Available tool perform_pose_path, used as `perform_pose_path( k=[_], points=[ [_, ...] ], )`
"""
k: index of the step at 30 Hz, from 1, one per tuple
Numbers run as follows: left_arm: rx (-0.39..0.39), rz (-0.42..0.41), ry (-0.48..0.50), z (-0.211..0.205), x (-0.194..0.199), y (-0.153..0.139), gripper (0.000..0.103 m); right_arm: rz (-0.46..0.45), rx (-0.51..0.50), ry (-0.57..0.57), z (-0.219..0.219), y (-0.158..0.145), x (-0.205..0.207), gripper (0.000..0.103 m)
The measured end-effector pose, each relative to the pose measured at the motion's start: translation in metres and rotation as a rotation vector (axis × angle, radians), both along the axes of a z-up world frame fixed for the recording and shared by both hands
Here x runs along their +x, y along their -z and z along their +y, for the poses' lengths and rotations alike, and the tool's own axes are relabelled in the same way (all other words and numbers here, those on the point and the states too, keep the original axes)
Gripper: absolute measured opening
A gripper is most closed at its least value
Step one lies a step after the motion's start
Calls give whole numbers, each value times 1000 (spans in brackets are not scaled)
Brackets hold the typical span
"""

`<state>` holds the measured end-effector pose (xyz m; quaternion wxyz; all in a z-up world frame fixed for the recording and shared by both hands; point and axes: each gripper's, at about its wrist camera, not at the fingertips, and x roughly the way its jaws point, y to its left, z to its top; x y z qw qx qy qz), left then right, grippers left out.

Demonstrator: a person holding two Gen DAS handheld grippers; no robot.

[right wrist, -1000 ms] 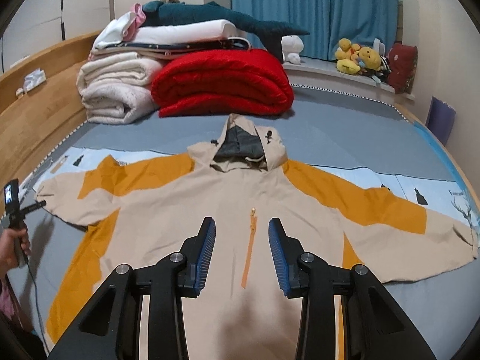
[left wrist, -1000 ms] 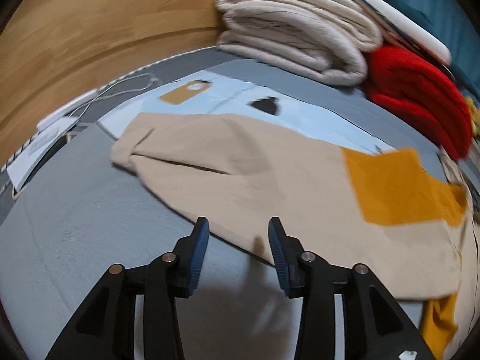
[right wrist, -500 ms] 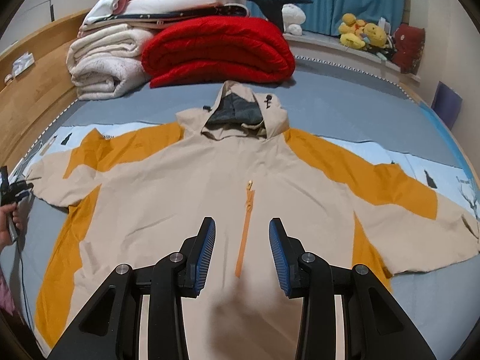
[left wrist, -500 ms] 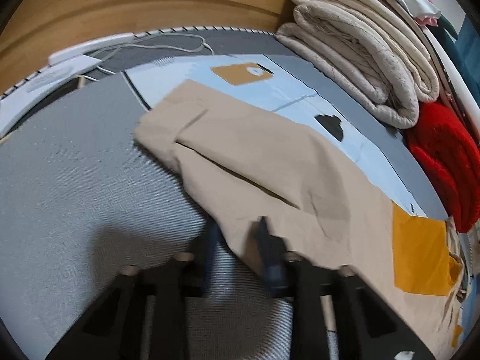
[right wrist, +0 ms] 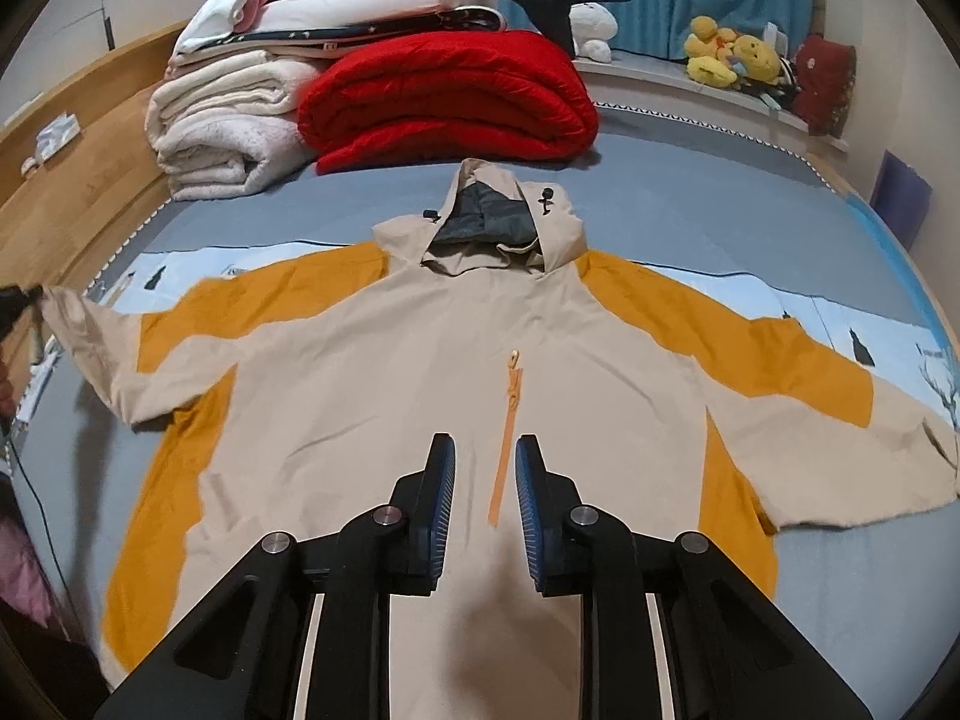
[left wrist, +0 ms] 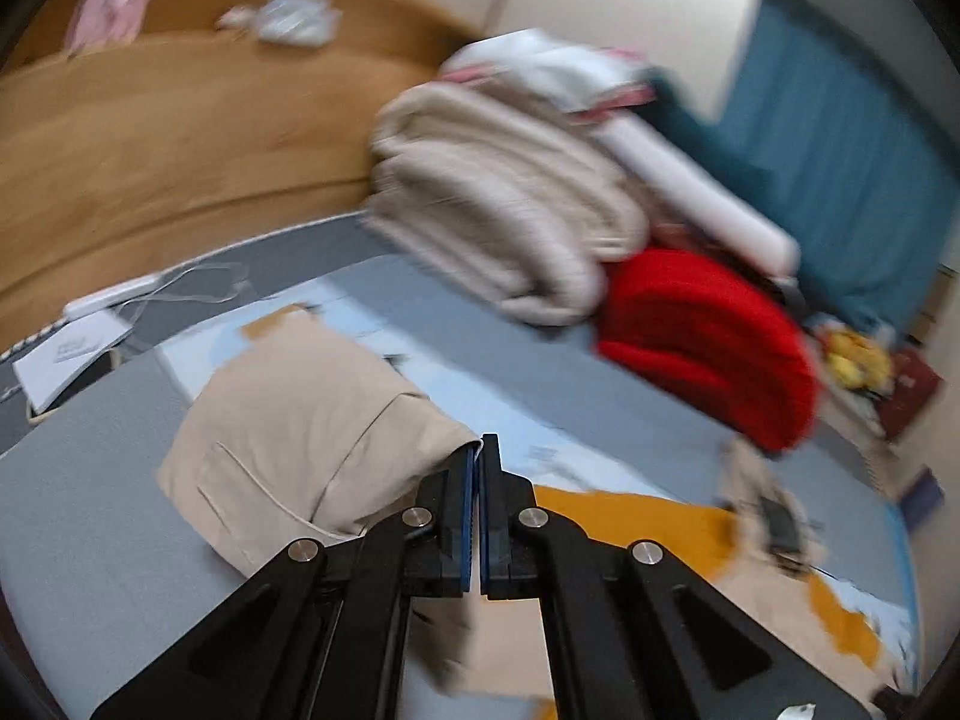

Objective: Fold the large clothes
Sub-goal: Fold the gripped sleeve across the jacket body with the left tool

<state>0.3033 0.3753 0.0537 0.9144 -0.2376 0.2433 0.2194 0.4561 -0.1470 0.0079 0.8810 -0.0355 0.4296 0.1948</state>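
**Sleeve cuff pinched and raised at the bed's left side**

The left gripper (left wrist: 478, 456) is clamped shut on the beige sleeve (left wrist: 300, 420) of the jacket (right wrist: 456, 372), whose cuff is lifted off the grey bed (right wrist: 690, 204). The right gripper (right wrist: 483, 480) is held open above the jacket's front, over the orange zipper (right wrist: 507, 438). The jacket is spread flat, hood (right wrist: 498, 222) towards the folded red blanket (right wrist: 444, 102) and stacked white blankets (right wrist: 222, 132).

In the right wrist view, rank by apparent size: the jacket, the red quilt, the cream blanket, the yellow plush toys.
1. jacket
2. red quilt
3. cream blanket, though farther away than the jacket
4. yellow plush toys, farthest back, so true size unsure
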Motion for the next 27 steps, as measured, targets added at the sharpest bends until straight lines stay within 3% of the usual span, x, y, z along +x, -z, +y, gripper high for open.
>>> perform_pose_path(
  k=[4,6,8,10,14,17,19,21,24,27],
  points=[
    [38,-28,178,-102,9,-6,0,38,45,19,-12,-9,-12,30],
    [11,-8,274,-145,26,4,0,42,56,37,-19,-11,-18,31],
    [1,29,367,-185,45,16,0,46,67,62,-29,-11,-24,31],
    [45,74,458,-229,61,26,0,57,80,87,-38,-10,-30,31],
    [40,205,615,-278,83,59,0,59,78,119,-54,-6,-39,30],
    [-33,316,662,-286,89,85,1,73,88,145,-61,0,-40,30],
    [-82,297,643,-277,83,82,5,100,117,160,-65,5,-36,30],
    [-126,253,607,-256,81,71,19,109,133,171,-64,8,-32,30],
    [-166,248,543,-229,79,73,20,109,152,155,-53,10,-26,30],
    [-246,295,494,-211,83,94,20,111,166,123,-35,14,-21,30]
  ],
)
